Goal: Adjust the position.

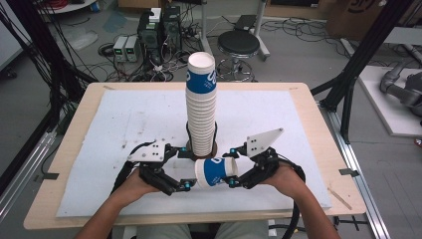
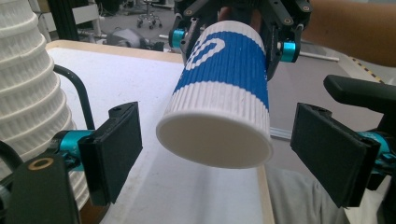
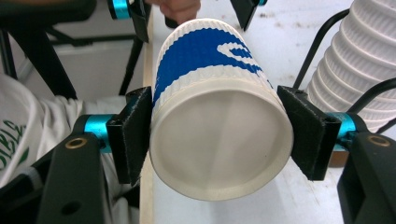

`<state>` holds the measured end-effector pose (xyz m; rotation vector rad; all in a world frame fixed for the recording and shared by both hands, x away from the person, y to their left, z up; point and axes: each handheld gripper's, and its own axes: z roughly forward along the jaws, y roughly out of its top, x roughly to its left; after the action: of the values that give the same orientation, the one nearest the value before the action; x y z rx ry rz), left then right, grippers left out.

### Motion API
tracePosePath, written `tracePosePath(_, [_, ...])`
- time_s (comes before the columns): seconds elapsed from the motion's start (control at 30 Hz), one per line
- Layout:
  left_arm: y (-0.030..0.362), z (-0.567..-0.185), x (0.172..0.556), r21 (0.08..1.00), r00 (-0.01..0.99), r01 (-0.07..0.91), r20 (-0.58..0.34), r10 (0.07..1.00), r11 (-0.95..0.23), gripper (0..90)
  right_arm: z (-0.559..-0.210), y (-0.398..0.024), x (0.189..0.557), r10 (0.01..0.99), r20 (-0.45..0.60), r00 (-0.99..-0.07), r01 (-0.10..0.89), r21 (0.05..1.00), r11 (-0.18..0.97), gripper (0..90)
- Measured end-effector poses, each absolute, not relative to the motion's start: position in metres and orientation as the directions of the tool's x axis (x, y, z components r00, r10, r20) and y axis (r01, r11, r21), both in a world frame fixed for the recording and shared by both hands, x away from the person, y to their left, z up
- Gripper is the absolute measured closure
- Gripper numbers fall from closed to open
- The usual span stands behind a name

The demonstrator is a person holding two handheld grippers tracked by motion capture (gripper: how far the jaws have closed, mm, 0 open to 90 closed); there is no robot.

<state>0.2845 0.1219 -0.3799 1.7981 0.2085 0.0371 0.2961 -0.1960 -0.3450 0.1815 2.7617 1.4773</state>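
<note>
R hand-held gripper (image 3: 219, 135) clamps a blue/white paper cup (image 1: 215, 172) on its side, just above the surface (image 1: 278, 124), near the tall cup stack (image 1: 201, 104). L hand-held gripper (image 2: 215, 154) wide open, pads either side of cup, not touching.

A light wooden table (image 1: 64, 149) with rounded corners carries everything, and a white mat (image 1: 124, 129) lies flat on it, covering most of the top and leaving a bare wooden strip along all four edges. Near the middle of the mat, slightly toward the near edge, a tall stack of ribbed paper cups (image 1: 201, 109) stands upright on a dark round base (image 1: 189, 146), its topmost cup bearing a blue band. Small dark specks mark the mat toward its left side, and short strips of tape sit at the table's left and right edges.
</note>
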Motion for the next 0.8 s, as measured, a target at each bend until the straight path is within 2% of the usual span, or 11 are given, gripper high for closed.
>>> tracePosePath(0.27, [0.12, -0.382, 0.284, 0.974, 0.985, 0.122, -0.095, 0.148, -0.192, 16.5, -0.357, -0.202, 0.292, 0.114, 0.086, -0.99, 0.129, 0.875, 0.467, 31.1])
tracePosePath(0.8, [0.111, -0.386, 0.282, 0.981, 0.986, 0.136, -0.121, 0.112, -0.141, 15.3, -0.375, -0.208, 0.295, 0.069, 0.166, -0.984, 0.179, 0.929, 0.324, 31.2])
